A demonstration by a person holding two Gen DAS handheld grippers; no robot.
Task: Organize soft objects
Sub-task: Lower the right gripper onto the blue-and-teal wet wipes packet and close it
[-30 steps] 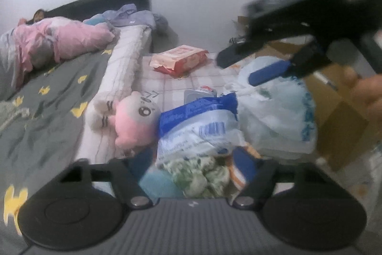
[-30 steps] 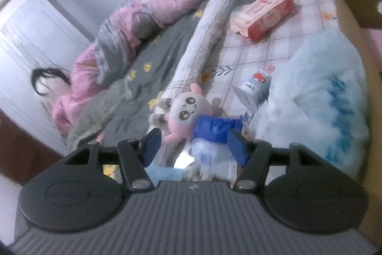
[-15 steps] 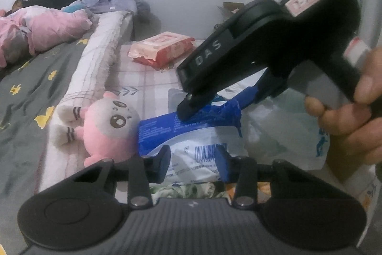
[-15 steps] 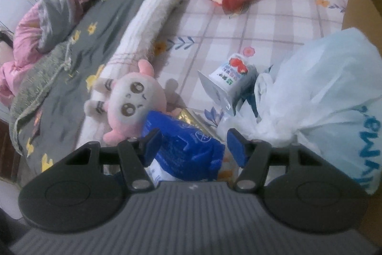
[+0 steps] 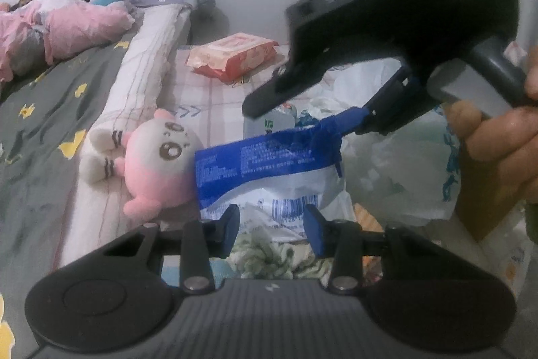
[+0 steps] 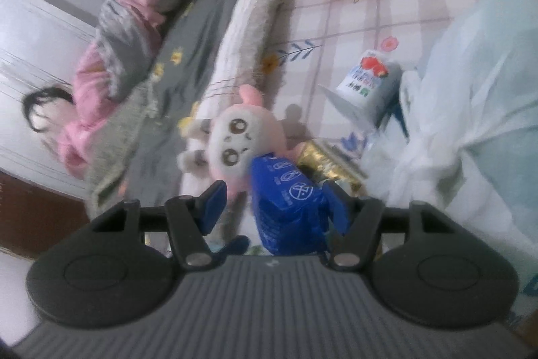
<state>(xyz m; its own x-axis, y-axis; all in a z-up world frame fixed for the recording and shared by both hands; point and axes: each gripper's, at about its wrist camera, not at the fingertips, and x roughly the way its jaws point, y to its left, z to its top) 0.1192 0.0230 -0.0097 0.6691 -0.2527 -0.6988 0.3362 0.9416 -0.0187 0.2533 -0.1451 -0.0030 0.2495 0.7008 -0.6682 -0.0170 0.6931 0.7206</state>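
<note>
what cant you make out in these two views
- Left wrist: the green-white cloth is mostly hidden behind the left tool.
- Left wrist: small print on the blue-white pack is too blurred.
- Right wrist: the pack's lower end is hidden by the right tool.

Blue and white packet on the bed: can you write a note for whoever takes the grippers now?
Left gripper: jaws have just been closing, with the white lower edge of the blue and white plastic packet between them; pad contact unclear.
Right gripper: jaws open, the packet's blue end between them, against one finger.
The packet sits between the pink and white plush toy and the white plastic bag.
Done: nothing put away yet. Left: grip the packet, then sort it and the toy.
</note>
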